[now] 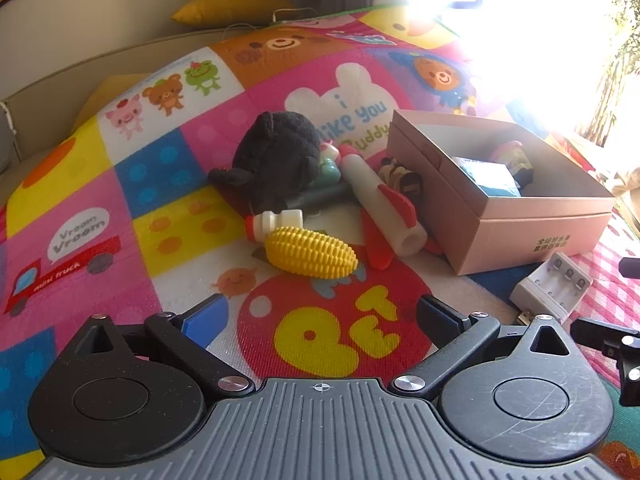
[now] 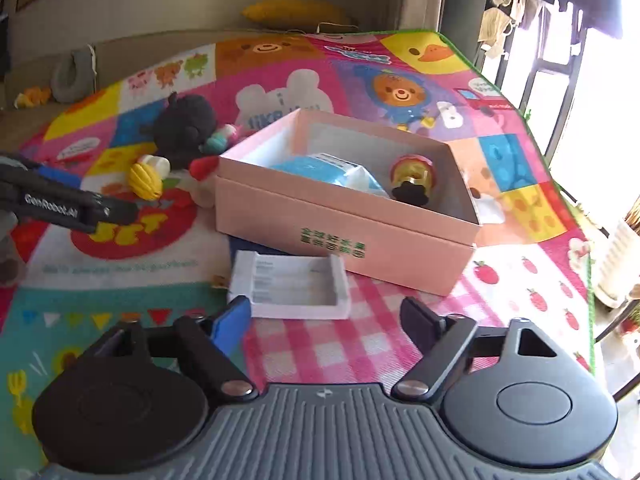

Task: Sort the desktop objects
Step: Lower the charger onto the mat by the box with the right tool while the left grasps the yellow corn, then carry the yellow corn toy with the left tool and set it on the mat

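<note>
— Half the pink box (image 2: 344, 216) interior is hidden from my left side; glare washes out the mat's far corner. What's inside?

— From my right I see a blue-and-white packet (image 2: 332, 172) and a small red-and-yellow toy (image 2: 414, 178); its details are unclear.

— Grippers?

— My right gripper (image 2: 326, 316) points downward, jaws wide, empty, just behind the white battery charger (image 2: 290, 288). My left gripper (image 1: 320, 316) gapes too, holding nothing, before the yellow corn (image 1: 310, 252) and black plush (image 1: 276, 160).
</note>
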### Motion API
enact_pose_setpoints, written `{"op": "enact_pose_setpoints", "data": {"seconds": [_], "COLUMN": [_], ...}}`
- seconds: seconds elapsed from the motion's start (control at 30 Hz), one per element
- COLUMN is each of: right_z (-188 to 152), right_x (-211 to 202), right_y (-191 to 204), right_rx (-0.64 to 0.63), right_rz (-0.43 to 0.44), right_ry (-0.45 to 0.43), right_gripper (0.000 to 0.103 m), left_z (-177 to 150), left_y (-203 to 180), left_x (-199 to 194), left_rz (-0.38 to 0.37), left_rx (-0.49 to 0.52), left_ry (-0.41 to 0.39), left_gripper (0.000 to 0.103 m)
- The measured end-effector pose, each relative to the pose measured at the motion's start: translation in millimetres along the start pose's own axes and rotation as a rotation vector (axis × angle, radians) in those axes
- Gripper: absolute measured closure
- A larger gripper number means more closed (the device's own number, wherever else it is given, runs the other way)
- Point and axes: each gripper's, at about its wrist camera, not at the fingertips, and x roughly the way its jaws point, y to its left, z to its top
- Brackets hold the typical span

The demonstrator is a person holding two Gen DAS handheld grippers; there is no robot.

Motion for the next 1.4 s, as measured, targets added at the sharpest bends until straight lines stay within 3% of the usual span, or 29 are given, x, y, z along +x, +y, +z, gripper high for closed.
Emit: {"op": "enact_pose_setpoints", "data": {"seconds": [0.1,0.23,0.3,0.6,0.67,0.73,0.83,0.93,1.13,1.4], "right_z": [5,14,15,-10,-14,-15,-14,-15,-16,-16], "right_x": [14,40,45,10,5,6,14,15,15,11], "right_y": [15,15,11,-1,-9,-17,-22,-26,-29,-31], "right_rx": [-0.053,-0.052,-0.024,-0.003,0.027,0.080,0.125,0.147,0.178,0.193], "right_rz": [0.015,0.070,0.091,0.059,0.040,0.038,0.031,0.038,0.029,0.024], "right_ry": [-0.018,0.057,0.081,0.042,0.032,0.039,0.072,0.078,0.073,0.046], "right_gripper": [0.001,0.001,0.013,0.012,0.012,0.012,0.012,0.012,0.009,0.007], "left_z": [-1,1,4,19,21,22,23,22,4,-39], "left_y": [1,1,0,1,3,0,-1,-2,-22,-72], "left_x": [-2,0,6,44,47,51,53,46,5,-44], "left_rz": [0.000,-0.002,0.006,-0.002,-0.011,-0.013,-0.005,-0.002,-0.082,-0.249], "left_rx": [0.016,0.052,0.068,0.090,0.081,0.087,0.084,0.078,0.061,0.135], "left_ry": [-0.006,-0.043,-0.058,-0.031,-0.025,-0.014,-0.013,-0.021,-0.029,0.015], "left_gripper": [0.001,0.001,0.001,0.002,0.009,0.027,0.038,0.039,0.039,0.039]}}
